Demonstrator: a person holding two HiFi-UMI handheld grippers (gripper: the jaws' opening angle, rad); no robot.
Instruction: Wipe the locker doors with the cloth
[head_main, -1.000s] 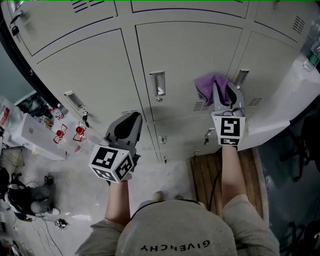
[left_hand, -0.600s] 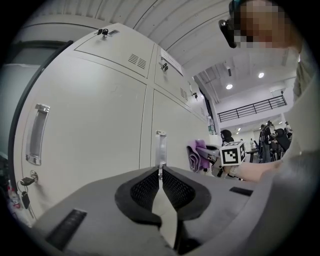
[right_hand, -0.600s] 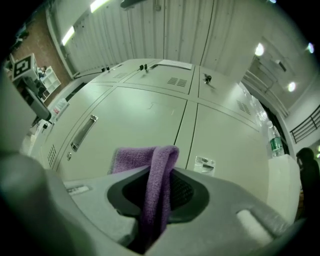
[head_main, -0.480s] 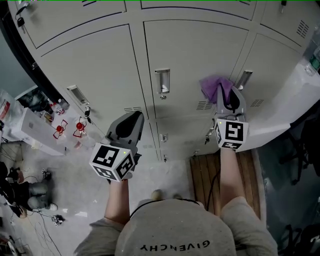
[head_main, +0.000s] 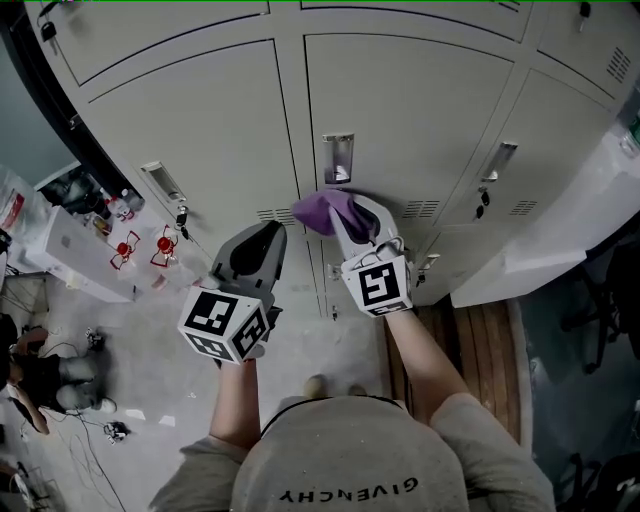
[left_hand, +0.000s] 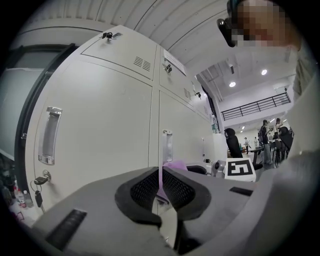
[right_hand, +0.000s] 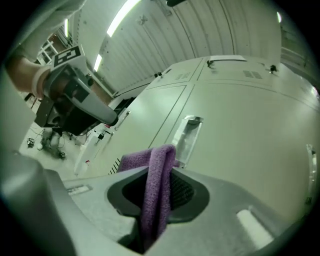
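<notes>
Grey locker doors (head_main: 400, 110) fill the top of the head view. My right gripper (head_main: 347, 207) is shut on a purple cloth (head_main: 322, 210) and holds it against the lockers just below the middle door's handle (head_main: 337, 158), near the seam to the left door. In the right gripper view the cloth (right_hand: 156, 182) hangs folded between the jaws, with the handle (right_hand: 186, 134) right behind it. My left gripper (head_main: 270, 232) hovers shut and empty to the left, a little off the doors. In the left gripper view (left_hand: 161, 192) a bit of the cloth (left_hand: 175, 165) shows past its jaws.
Keys (head_main: 183, 215) hang from the left door's lock. A white table (head_main: 75, 255) with red items stands at the left. A wooden board (head_main: 480, 340) lies on the floor at the right, below a white ledge (head_main: 560, 240). Cables lie on the floor at the lower left.
My right gripper has swept the cloth leftward, from beside the right door's handle to under the middle door's handle. The left gripper has stayed put.
</notes>
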